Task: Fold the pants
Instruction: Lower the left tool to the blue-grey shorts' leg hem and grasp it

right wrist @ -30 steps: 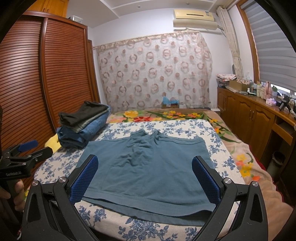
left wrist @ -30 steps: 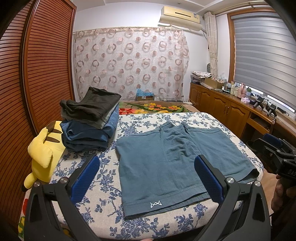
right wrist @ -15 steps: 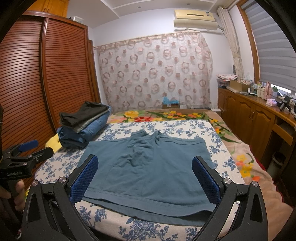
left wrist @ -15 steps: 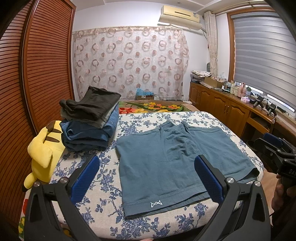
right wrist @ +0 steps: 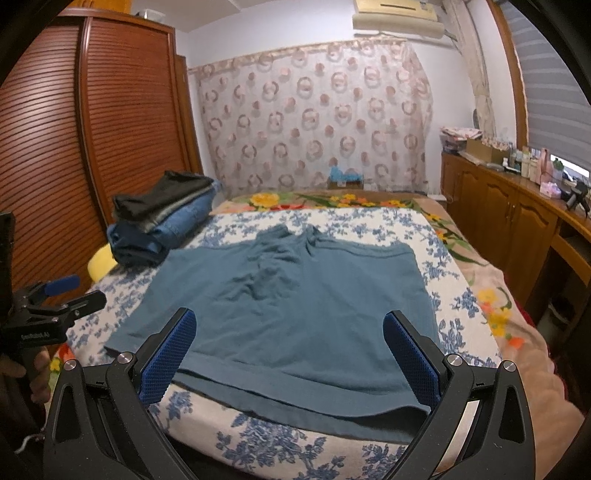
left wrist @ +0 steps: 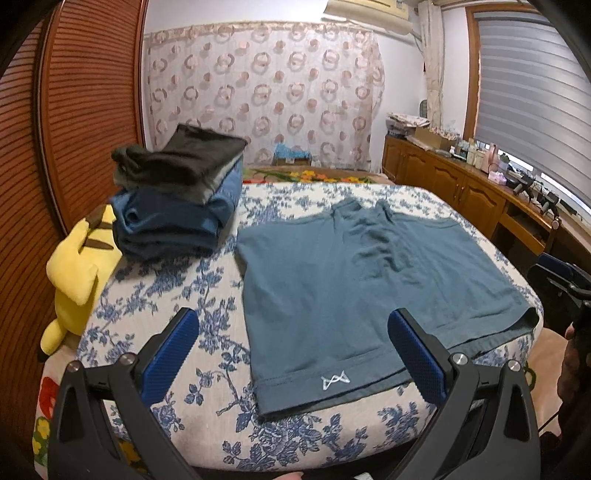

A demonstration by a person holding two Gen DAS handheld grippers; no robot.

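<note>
On the bed point(left wrist: 207, 332), pants point(left wrist: 362, 288) lie flat, logo point(left wrist: 335, 379) visible only leftward; both tools point(left wrist: 291, 354) point(right wrist: 286, 358) gape empty.

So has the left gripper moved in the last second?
Yes. The left gripper has dipped down toward the blue shorts: in its view the air conditioner has slid up to the frame's top edge.

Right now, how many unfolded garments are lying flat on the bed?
1: the teal shorts spread flat mid-bed, nearest both open tongs. The folded stack sits far left; what it hides, I cannot tell.
</note>
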